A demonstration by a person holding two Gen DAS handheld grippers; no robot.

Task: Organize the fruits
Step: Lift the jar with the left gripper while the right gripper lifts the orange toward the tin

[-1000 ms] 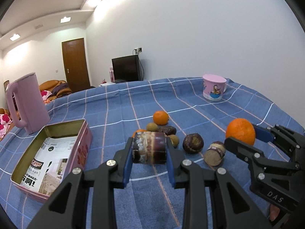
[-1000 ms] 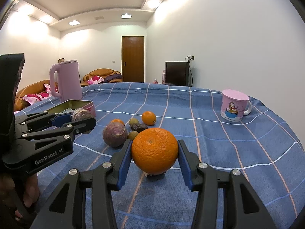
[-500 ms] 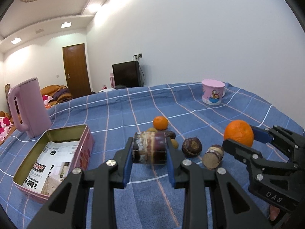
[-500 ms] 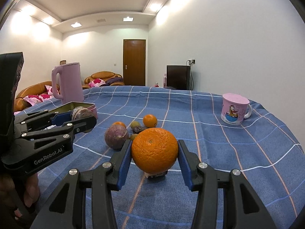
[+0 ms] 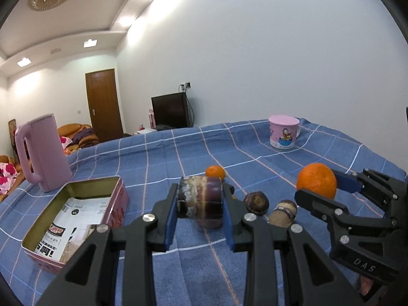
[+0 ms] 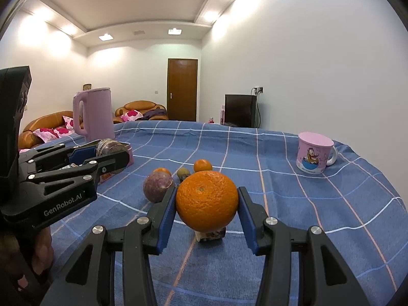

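My left gripper point(image 5: 200, 205) is shut on a purple sugarcane piece point(image 5: 199, 201) and holds it above the blue checked cloth, right of the open pink tin point(image 5: 76, 219). My right gripper point(image 6: 207, 205) is shut on a large orange point(image 6: 207, 200), held above the cloth; it also shows in the left wrist view point(image 5: 316, 184). On the cloth lie a passion fruit point(image 6: 157, 187), a small orange point(image 6: 202, 165), a second sugarcane piece point(image 5: 283, 213) and some small brown fruits point(image 6: 182, 172).
A pink kettle point(image 5: 42, 153) stands behind the tin at the left. A pink cartoon mug point(image 6: 315, 153) stands at the far right of the table. The tin holds printed paper. The table's edge curves round at the right.
Both grippers have risen a little with their fruit, so the table and fruits sit lower in both views. Both grips are unchanged.
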